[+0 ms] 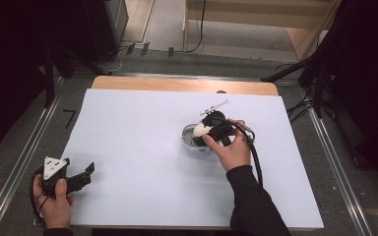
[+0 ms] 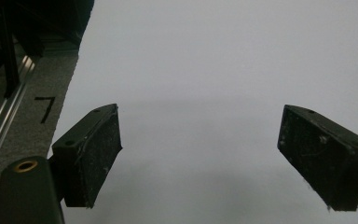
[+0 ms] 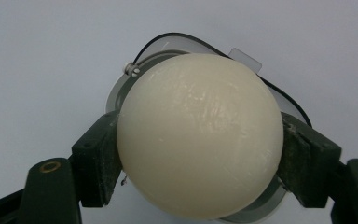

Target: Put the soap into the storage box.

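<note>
Cream ball: smooth, glossy, faint streaks on top; sits over round clear-rimmed dish, right of counter centre. Right gripper view gives pads pressed on ball at 3 and 9 o'clock, black wire arcing round dish rim at 12; high view gives white syringe-like item at 12 o'clock of dish. Right tool pinching ball. Left tool spread wide, nothing between, over bare white sheet, counter's 7 o'clock corner.
</note>
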A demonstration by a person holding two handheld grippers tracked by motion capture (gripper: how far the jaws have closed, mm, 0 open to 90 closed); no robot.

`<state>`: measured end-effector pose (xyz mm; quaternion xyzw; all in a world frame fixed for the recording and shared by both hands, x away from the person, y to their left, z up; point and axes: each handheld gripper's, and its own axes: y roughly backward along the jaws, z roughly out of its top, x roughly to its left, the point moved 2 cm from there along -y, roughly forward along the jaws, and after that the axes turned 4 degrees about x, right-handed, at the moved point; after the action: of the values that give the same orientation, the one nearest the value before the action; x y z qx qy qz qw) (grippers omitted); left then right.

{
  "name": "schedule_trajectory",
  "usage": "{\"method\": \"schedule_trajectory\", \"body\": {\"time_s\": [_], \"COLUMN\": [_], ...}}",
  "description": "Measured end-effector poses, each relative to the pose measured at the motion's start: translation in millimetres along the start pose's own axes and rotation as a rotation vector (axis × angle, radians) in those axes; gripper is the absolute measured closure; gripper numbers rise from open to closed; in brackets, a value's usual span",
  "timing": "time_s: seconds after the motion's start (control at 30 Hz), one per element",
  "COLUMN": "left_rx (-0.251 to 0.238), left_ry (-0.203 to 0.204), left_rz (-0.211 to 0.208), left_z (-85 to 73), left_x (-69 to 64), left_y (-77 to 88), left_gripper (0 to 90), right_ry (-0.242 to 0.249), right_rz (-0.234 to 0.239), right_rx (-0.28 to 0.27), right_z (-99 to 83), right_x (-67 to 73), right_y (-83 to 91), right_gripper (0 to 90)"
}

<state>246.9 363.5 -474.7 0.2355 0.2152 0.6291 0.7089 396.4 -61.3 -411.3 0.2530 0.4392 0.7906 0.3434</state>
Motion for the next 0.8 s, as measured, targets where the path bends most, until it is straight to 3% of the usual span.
{"method": "schedule_trajectory", "body": {"time_s": [0.2, 0.8], "left_rx": [-0.002, -0.001], "left_ry": [0.001, 0.002], "left_rz": [-0.001, -0.001], "left_z": [0.0, 0.0], "left_x": [0.0, 0.0], "left_y": [-0.1, -0.1], "left_gripper": [14.4, 14.4], "right_ry": [-0.019, -0.032], "right_rz": [-0.024, -0.035], "right_rx": [0.011, 0.027], "right_z": [0.7, 0.8], "right_x": [-4.5, -9.6], "right_y": [-7.3, -19.0], "right_gripper": [24.7, 24.6]}}
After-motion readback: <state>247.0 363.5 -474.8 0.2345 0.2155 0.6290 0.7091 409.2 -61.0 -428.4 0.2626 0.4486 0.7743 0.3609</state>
